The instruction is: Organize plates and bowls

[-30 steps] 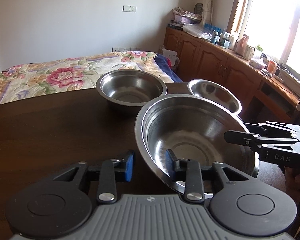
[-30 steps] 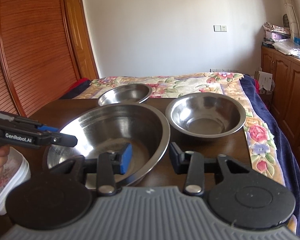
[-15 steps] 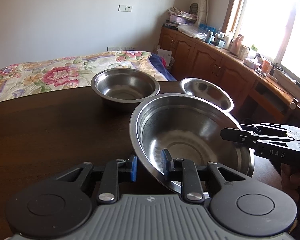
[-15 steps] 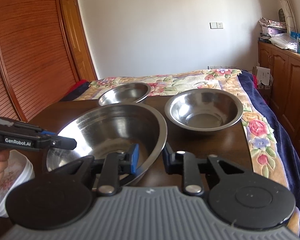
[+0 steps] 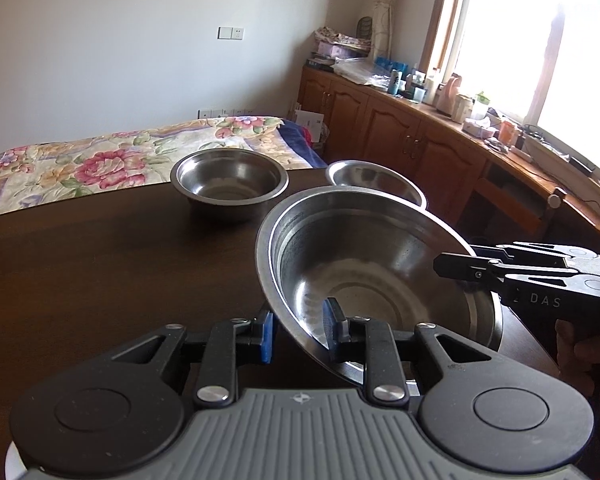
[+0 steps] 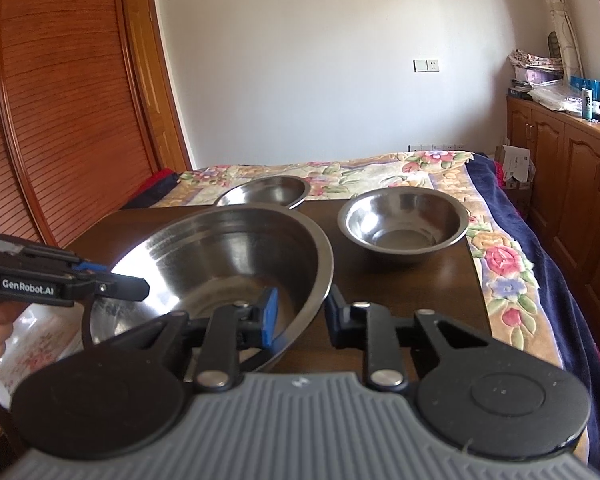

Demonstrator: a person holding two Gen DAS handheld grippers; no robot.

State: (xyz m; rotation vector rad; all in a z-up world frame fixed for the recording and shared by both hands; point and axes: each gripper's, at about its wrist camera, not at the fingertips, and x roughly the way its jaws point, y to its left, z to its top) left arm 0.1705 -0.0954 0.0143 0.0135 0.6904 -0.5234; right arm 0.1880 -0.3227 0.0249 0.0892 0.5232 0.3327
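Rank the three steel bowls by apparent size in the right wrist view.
1. Tilted near bowl, largest, though nearness exaggerates it.
2. Bowl on the right.
3. Far bowl, partly hidden, so its rank is unsure.

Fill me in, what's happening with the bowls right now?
A person holds a claw in each hand, both straddling the rim of the large steel bowl. The left claw has the near rim between its pads; the right claw has the opposite rim. The bowl looks tilted, as if lifted off the dark table. Two smaller steel bowls sit farther back on the table, untouched.
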